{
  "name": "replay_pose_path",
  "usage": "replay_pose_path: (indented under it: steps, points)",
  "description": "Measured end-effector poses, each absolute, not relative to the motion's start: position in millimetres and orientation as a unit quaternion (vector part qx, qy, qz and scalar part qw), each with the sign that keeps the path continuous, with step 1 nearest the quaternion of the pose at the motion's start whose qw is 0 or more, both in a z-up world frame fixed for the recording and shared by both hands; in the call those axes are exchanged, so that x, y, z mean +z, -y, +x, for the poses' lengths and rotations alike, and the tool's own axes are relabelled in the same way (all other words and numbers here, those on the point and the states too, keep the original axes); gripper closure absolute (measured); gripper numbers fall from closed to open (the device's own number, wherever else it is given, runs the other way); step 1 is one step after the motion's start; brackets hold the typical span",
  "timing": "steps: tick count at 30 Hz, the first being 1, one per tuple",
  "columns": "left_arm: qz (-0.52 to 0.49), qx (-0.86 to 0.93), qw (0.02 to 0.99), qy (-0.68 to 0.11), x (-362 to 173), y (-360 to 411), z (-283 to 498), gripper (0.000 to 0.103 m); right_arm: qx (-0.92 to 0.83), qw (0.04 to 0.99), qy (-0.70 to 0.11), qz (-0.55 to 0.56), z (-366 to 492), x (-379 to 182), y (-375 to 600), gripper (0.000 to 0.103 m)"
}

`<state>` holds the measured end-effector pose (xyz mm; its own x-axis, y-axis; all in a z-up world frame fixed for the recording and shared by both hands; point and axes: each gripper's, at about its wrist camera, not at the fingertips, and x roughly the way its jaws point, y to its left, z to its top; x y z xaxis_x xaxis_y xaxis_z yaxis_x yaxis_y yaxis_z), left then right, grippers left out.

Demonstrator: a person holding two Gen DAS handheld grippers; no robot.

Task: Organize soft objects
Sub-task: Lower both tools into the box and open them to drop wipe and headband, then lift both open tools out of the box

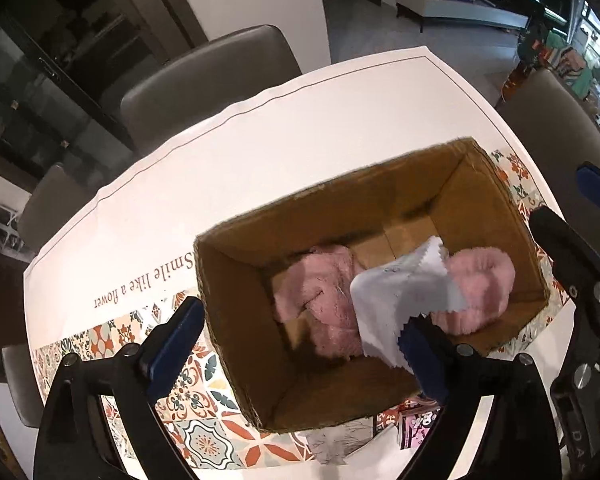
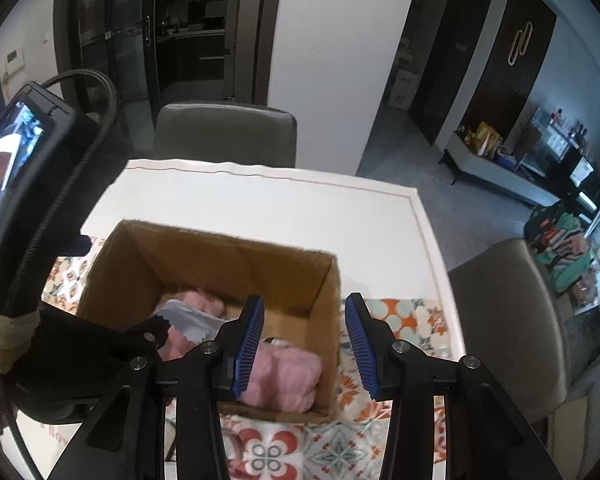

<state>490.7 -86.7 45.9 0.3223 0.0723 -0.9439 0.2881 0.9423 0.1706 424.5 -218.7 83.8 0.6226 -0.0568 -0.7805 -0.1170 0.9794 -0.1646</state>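
Note:
An open cardboard box [image 1: 236,320] stands on the table and also shows in the right wrist view [image 2: 324,320]. Inside lie pink fluffy soft items [image 1: 332,300] [image 2: 288,380] and a pale grey cloth with zigzag edges [image 1: 404,292] [image 2: 188,320]. My left gripper [image 1: 300,340] is open above the box, its right finger touching the cloth's edge. My right gripper [image 2: 304,344] is open and empty over the box's right wall; it shows in the left wrist view [image 1: 580,240] at the right.
The table [image 1: 260,140] has a white cloth with a patterned tile border [image 2: 340,448]. Grey chairs [image 1: 204,76] [image 2: 508,312] stand around it. A small pink packet [image 1: 416,424] and paper lie near the box's front.

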Motion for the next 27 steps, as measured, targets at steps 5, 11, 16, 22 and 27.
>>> replay_pose_path:
  steps: [5, 11, 16, 22, 27]
  points:
    - [0.147, -0.056, 0.794, -0.588, 44.7, 82.3, 495.8, 0.008, 0.012, 0.890, -0.439, -0.124, 433.0, 85.5, 212.2, 0.059]
    - [0.137, -0.046, 0.799, -0.583, 43.7, 73.5, 494.2, 0.008, 0.012, 0.884, -0.452, -0.121, 438.6, 79.0, 211.0, 0.059]
    - [0.138, -0.017, 0.818, -0.558, 51.2, 66.9, 480.5, 0.008, 0.012, 0.880, -0.461, -0.112, 435.2, 73.3, 211.6, 0.059]
    - [0.107, 0.004, 0.853, -0.511, 70.1, 49.6, 444.2, 0.008, 0.006, 0.888, -0.449, -0.096, 412.3, 78.7, 210.3, 0.059]
    - [0.090, 0.004, 0.879, -0.469, 85.7, 36.7, 406.1, 0.008, 0.000, 0.904, -0.421, -0.079, 381.1, 90.4, 209.5, 0.059]
